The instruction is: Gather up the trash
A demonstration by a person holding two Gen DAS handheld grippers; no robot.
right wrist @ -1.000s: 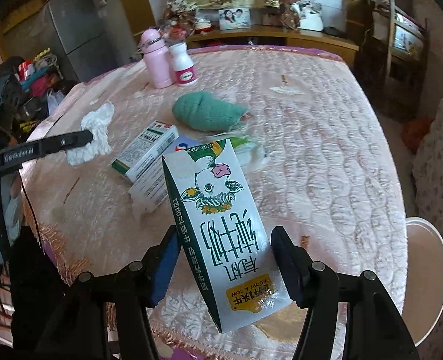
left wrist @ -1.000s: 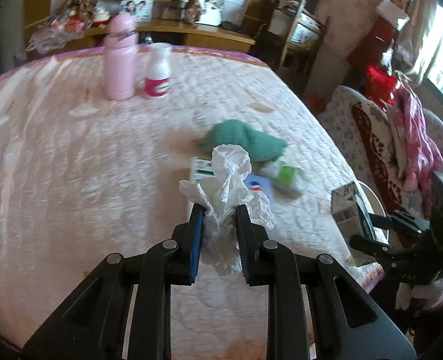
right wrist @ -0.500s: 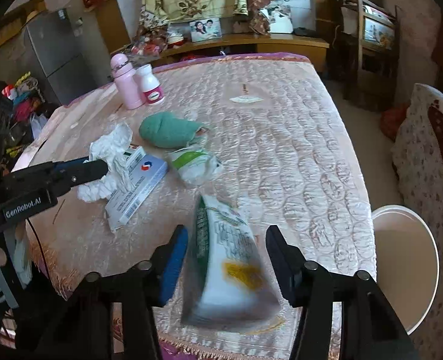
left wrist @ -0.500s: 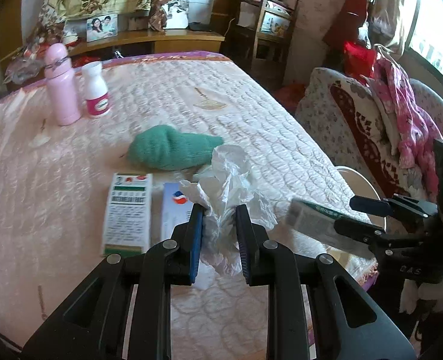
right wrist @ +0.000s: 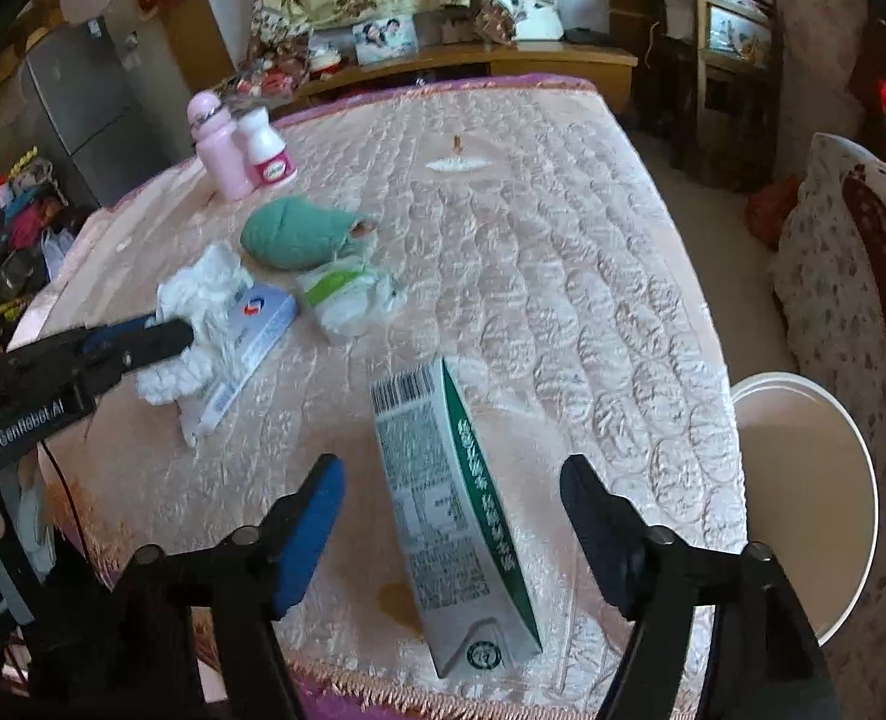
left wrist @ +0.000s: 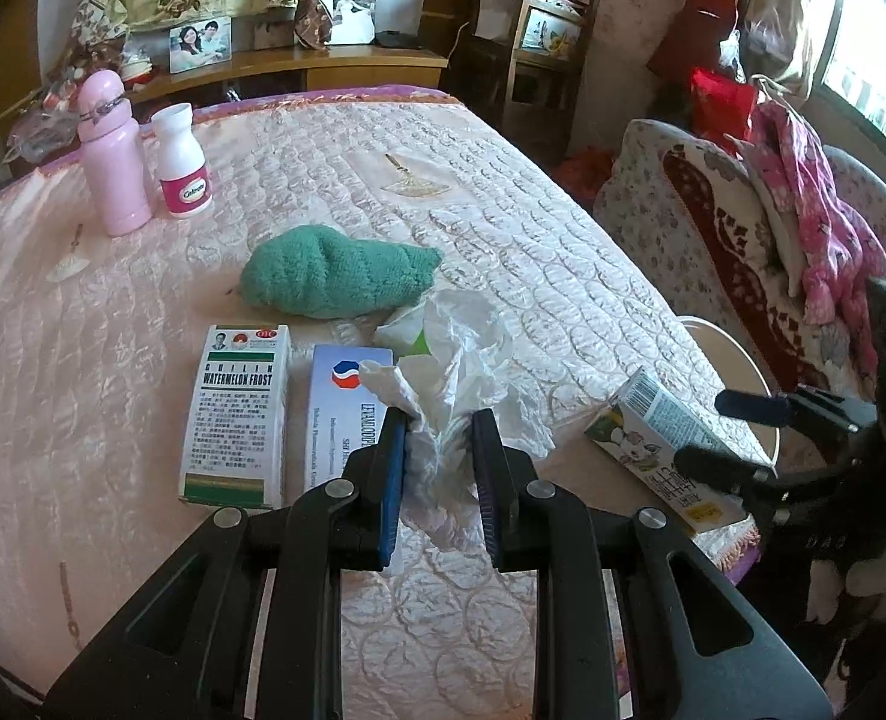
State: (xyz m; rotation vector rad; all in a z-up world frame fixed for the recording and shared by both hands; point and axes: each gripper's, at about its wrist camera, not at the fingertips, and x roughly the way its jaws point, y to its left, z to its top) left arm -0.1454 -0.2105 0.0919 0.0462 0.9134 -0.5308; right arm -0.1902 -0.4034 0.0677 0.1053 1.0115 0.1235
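Milk carton (right wrist: 455,522) lying on its side on the quilted pink tablecloth (right wrist: 563,252) near the table's front edge, between the spread fingers of the right gripper (right wrist: 452,531), neither pad touching it; jaws opening. White bin (right wrist: 803,480) on the floor just past the table's right edge.

Left gripper (left wrist: 440,462) clamped tight on a crumpled white tissue (left wrist: 455,384), held up over the medicine boxes. Beneath and beside it: green-and-white Watermelon Frost box (left wrist: 236,414) lying flat, blue-and-white medicine box (left wrist: 341,414) touching its right side. Crumpled green-and-white wrapper (right wrist: 347,294) just beyond the blue box, rolled green towel (left wrist: 335,279) farther back. Pink bottle (left wrist: 110,156) and white pill bottle (left wrist: 180,162) upright, side by side at the far left of the table, well apart from the rest.

Floral-covered sofa (left wrist: 713,228) with pink clothing (left wrist: 815,228) to the right of the table.
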